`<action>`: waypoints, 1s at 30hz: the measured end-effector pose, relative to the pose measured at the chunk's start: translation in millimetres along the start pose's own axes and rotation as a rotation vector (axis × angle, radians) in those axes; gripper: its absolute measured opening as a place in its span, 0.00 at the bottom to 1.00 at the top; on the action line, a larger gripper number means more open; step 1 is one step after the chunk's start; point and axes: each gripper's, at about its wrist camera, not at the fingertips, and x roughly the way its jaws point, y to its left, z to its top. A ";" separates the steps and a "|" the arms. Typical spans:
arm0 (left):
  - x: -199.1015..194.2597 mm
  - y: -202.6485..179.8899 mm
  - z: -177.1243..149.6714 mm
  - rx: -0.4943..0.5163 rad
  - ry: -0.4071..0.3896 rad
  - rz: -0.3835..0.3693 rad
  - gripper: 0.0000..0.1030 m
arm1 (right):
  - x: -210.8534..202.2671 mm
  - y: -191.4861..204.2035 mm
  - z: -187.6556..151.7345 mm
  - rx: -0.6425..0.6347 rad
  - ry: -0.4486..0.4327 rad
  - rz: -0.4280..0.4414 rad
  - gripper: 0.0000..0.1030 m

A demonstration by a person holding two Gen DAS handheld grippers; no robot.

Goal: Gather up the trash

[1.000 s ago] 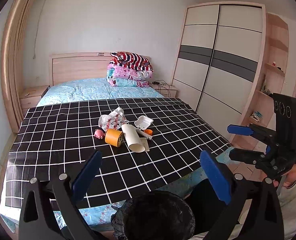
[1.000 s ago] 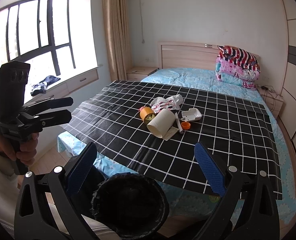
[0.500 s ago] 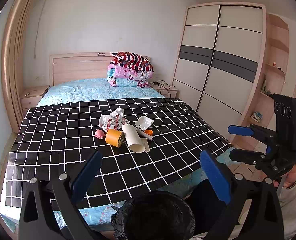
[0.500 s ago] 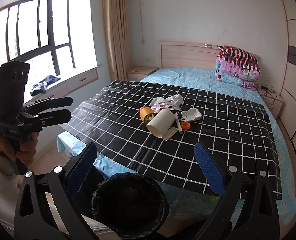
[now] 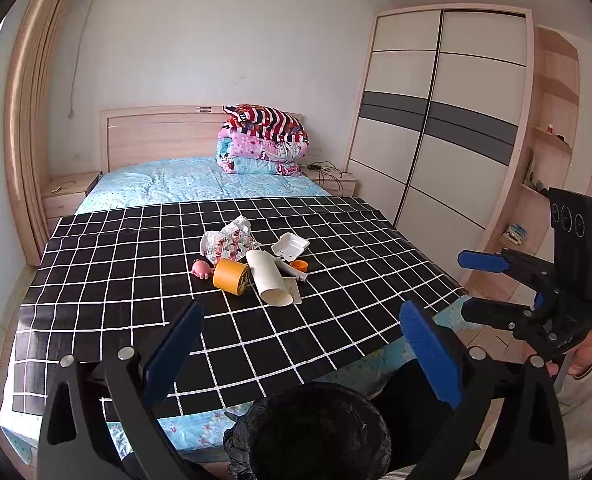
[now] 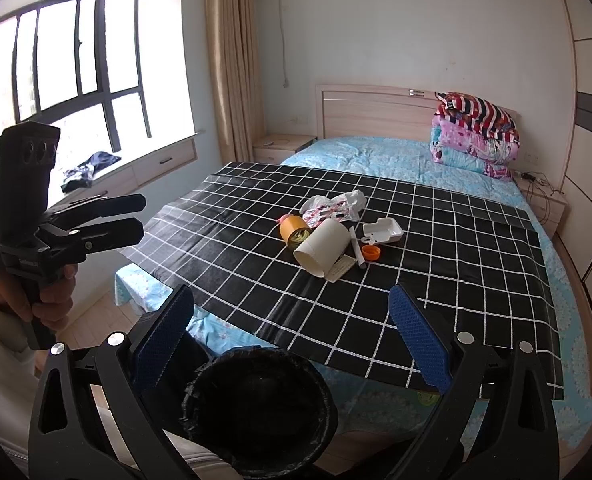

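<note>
1. On the bed, a black cloth with a white grid [image 5: 116, 280] covers the near half, and the trash lies in one small cluster near its middle.
2. The cluster holds a crumpled plastic wrapper [image 5: 228, 238] at the back, with a small pink toy [image 5: 201, 269] and an orange tape roll [image 5: 231, 276] in front of it.
3. A white paper cup [image 5: 269, 276] lies on its side just beside the tape roll, its open mouth toward the cameras; a small card [image 6: 341, 269] lies partly under it.
4. A white foam clamshell box [image 5: 290, 246], an orange bottle cap [image 5: 300, 266] and a thin white stick-like item [image 6: 356, 248] sit on the far side of the cup.
5. The left gripper [image 5: 302, 344] is released, its blue-padded fingers spread wide with nothing between them, held near the foot of the bed, well apart from the trash.
6. The right gripper [image 6: 292, 336] is likewise spread wide and empty; in the left wrist view it shows at the right edge, gripped by a hand [image 5: 586, 354].
7. A bin lined with a black bag [image 6: 258, 404] stands below both grippers, at the foot of the bed.
8. Folded quilts [image 5: 264, 142] are stacked at the headboard.
</note>
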 end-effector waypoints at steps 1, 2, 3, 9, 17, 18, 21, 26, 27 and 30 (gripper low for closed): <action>0.1 0.3 0.2 0.000 0.000 0.000 0.92 | -0.1 -0.1 0.1 0.000 -0.001 0.000 0.96; 0.2 0.2 0.1 0.000 0.000 0.000 0.92 | -1.4 -0.1 0.7 0.000 -0.003 0.000 0.96; 0.0 0.0 -0.3 -0.001 0.001 0.000 0.92 | -1.7 0.0 1.1 0.000 -0.003 0.001 0.96; 0.6 3.1 1.3 -0.007 0.004 0.004 0.92 | -2.0 0.4 1.8 0.000 -0.004 -0.001 0.96; 3.3 4.8 0.7 -0.010 0.007 0.007 0.92 | 0.5 -0.6 2.3 0.004 0.001 -0.003 0.96; 4.6 4.9 0.1 -0.010 0.009 0.008 0.92 | 1.5 -1.2 2.1 0.006 0.002 -0.005 0.96; 7.8 5.9 0.7 -0.001 0.011 0.016 0.92 | 4.6 -4.3 1.7 0.016 0.001 -0.007 0.95; 17.9 8.6 2.8 0.008 0.018 0.032 0.92 | 17.5 -8.7 3.3 0.012 0.013 -0.020 0.95; 20.1 10.7 3.6 0.005 0.018 0.037 0.92 | 20.9 -10.6 3.5 0.012 0.017 -0.020 0.95; 30.6 18.2 5.5 -0.006 0.036 0.040 0.92 | 32.6 -15.4 5.6 0.008 0.032 -0.019 0.91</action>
